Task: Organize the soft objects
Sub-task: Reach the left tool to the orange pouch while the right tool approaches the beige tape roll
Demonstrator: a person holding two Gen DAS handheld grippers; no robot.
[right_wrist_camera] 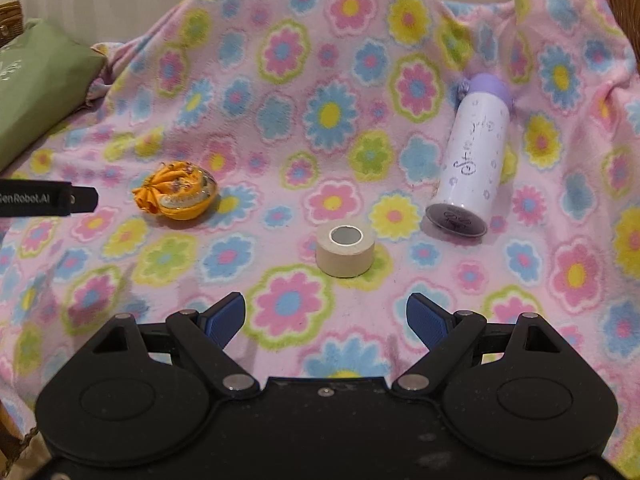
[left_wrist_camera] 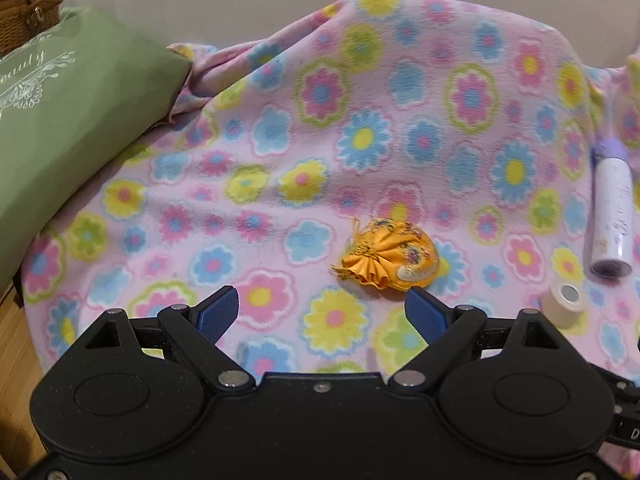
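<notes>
Spread across the whole work surface: pink fleece blanket with a multicoloured flower print point(right_wrist_camera: 280, 140), draped up at the back, probably as a soft bed for loose items. At left, overlapping the blanket edge: green fabric cushion with white lettering point(left_wrist_camera: 72, 128), brown wicker basket point(left_wrist_camera: 28, 12) behind it. Lying on the blanket: small orange satin drawstring pouch point(left_wrist_camera: 386, 258), apparently the soft item to sort; beige roll of tape point(right_wrist_camera: 345, 249), standing on end; white cylindrical bottle with lilac cap point(right_wrist_camera: 472, 152), on its side, well right of the pouch. Left hand-held gripper point(left_wrist_camera: 322, 310): jaws wide apart, nothing held, pouch just ahead, slightly right of centre; likely positioned for approach. Right hand-held gripper point(right_wrist_camera: 325, 320): jaws wide apart, nothing held, tape roll ahead, not touched.
</notes>
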